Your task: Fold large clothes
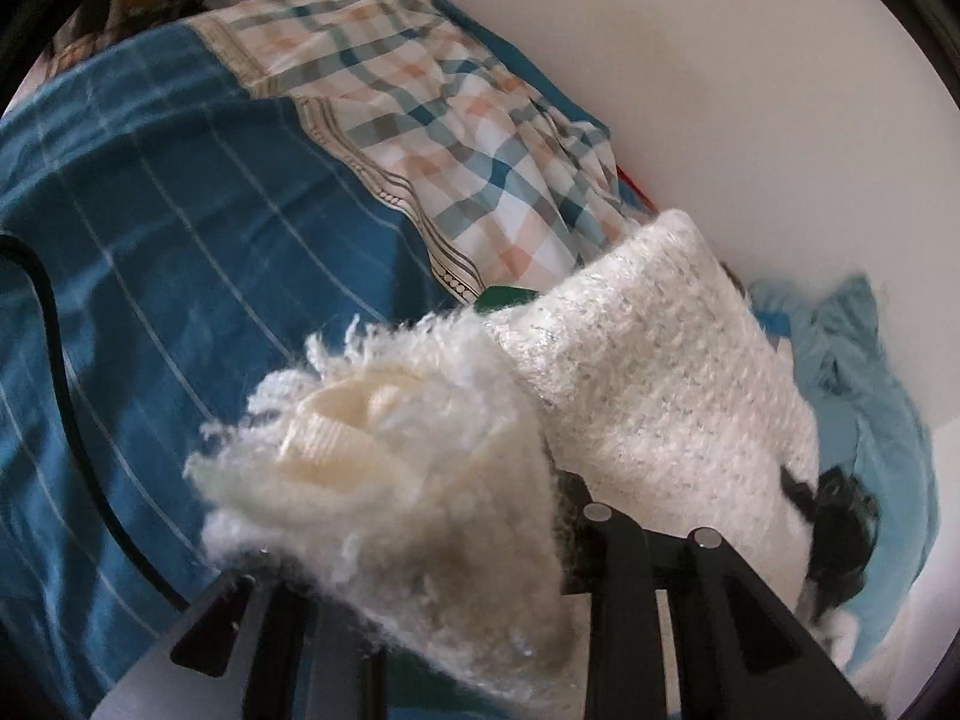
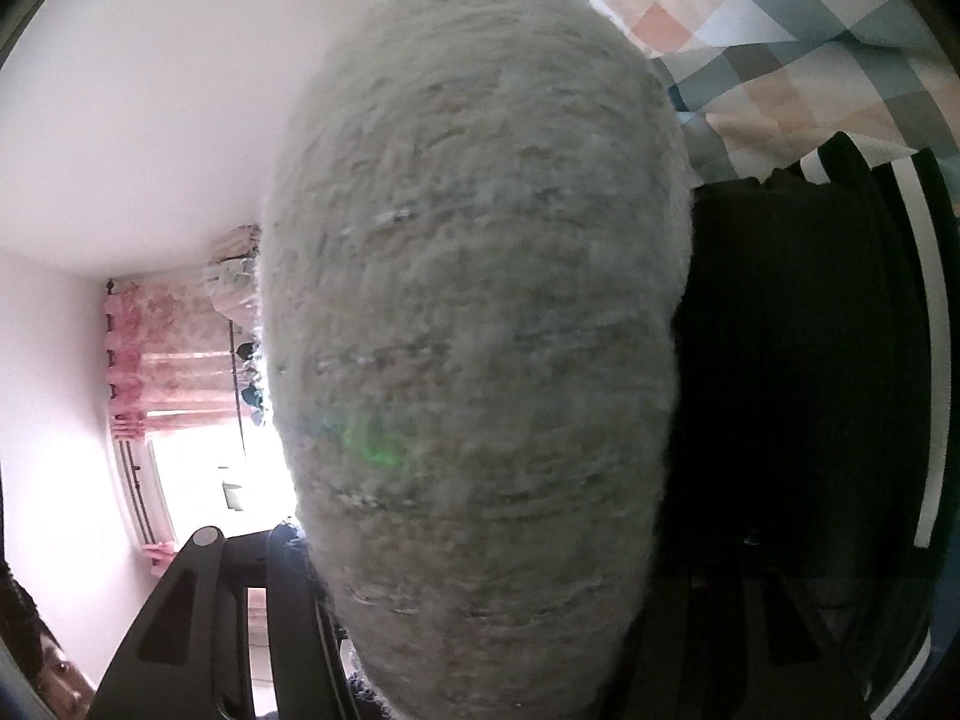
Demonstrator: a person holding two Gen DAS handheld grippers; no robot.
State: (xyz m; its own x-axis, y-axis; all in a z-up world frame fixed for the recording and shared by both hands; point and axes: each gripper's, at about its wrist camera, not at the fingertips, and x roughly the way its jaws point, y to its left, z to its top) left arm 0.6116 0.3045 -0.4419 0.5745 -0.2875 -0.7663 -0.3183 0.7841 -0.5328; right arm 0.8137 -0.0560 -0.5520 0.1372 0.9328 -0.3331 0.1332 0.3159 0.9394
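Fuzzy white sweater (image 1: 420,468) bunched right at the lens, clamped between the two fingers of the left gripper (image 1: 420,546), ribbed hem poking out of the bundle. Stretched off to the right of that gripper in one thick fold, reaching a second black gripper low at the right edge. Beyond and to the left, open blue bedspread (image 1: 150,240) with thin pale stripes, flat and free of clutter; one black cable (image 1: 66,372) curving across it at the far left. Ahead, one checked quilt (image 1: 456,138) against the white wall (image 1: 750,90); to the right, one light blue garment (image 1: 870,372) crumpled by the wall.

Same sweater (image 2: 474,330) filling the right wrist view, wedged in the right gripper (image 2: 480,570); only one finger (image 2: 204,588) visible, at the left, so grip presumed, pads hidden. One pink curtain (image 2: 162,360) left of it.
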